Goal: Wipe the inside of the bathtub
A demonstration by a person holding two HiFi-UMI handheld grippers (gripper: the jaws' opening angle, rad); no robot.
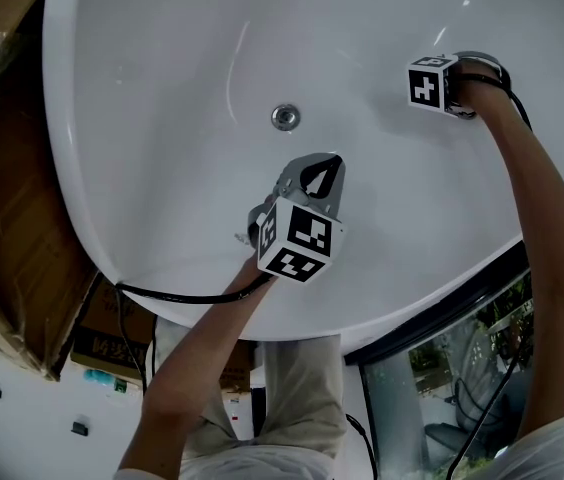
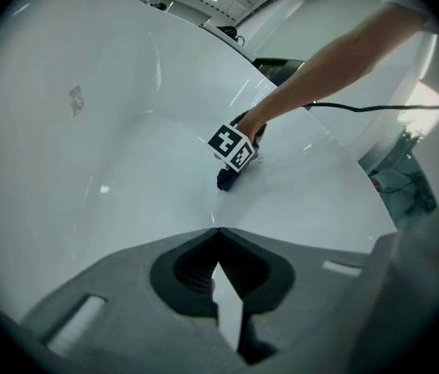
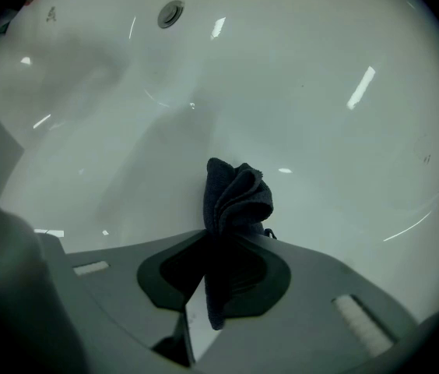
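The white bathtub (image 1: 162, 88) fills the head view, with its round metal drain (image 1: 284, 117) near the middle. My right gripper (image 1: 450, 86) is pressed low against the tub's inner wall at the upper right. It is shut on a dark blue cloth (image 3: 237, 193), which bunches out past the jaws onto the white surface. The left gripper view shows that cloth (image 2: 226, 179) under the right gripper (image 2: 235, 148). My left gripper (image 1: 330, 163) hovers over the tub's near side below the drain; its jaws (image 2: 218, 232) meet at the tips with nothing between them.
Brown cardboard boxes (image 1: 2, 168) stand along the tub's left side. A glass pane (image 1: 462, 368) lies past the near rim at the lower right. A black cable (image 1: 182, 296) trails from the left gripper over the rim. The drain (image 3: 171, 12) lies far ahead of the right gripper.
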